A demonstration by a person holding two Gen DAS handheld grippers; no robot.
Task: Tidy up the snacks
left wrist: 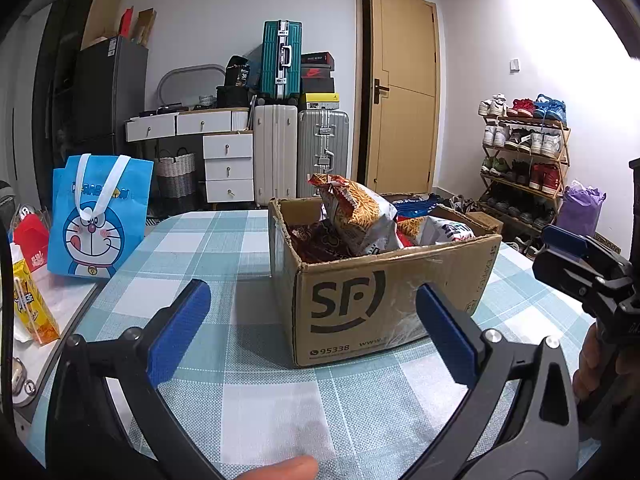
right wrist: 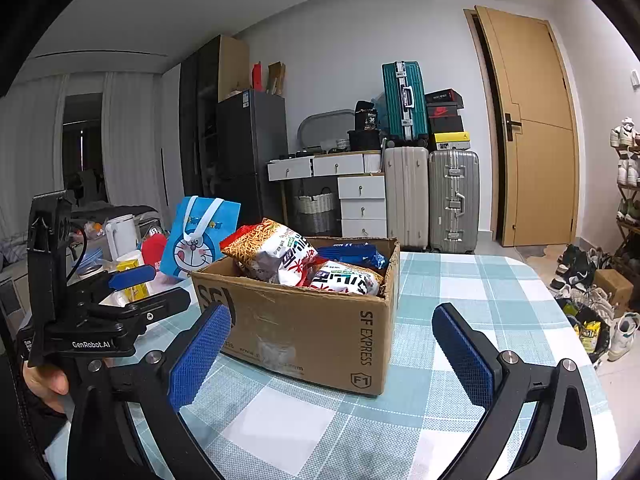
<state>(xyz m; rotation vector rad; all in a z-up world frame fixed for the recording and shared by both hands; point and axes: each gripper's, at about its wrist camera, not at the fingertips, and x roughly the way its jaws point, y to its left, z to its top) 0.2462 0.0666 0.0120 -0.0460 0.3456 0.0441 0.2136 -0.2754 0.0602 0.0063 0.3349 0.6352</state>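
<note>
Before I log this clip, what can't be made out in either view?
- Lower contents of the cardboard box: both views, hidden by its walls and the top snack bags.
- Blue packet: print too small in the right wrist view.
- Items behind the blue tote bag: hidden by the bag and the left gripper.
- Right gripper: open, holding nothing.
</note>
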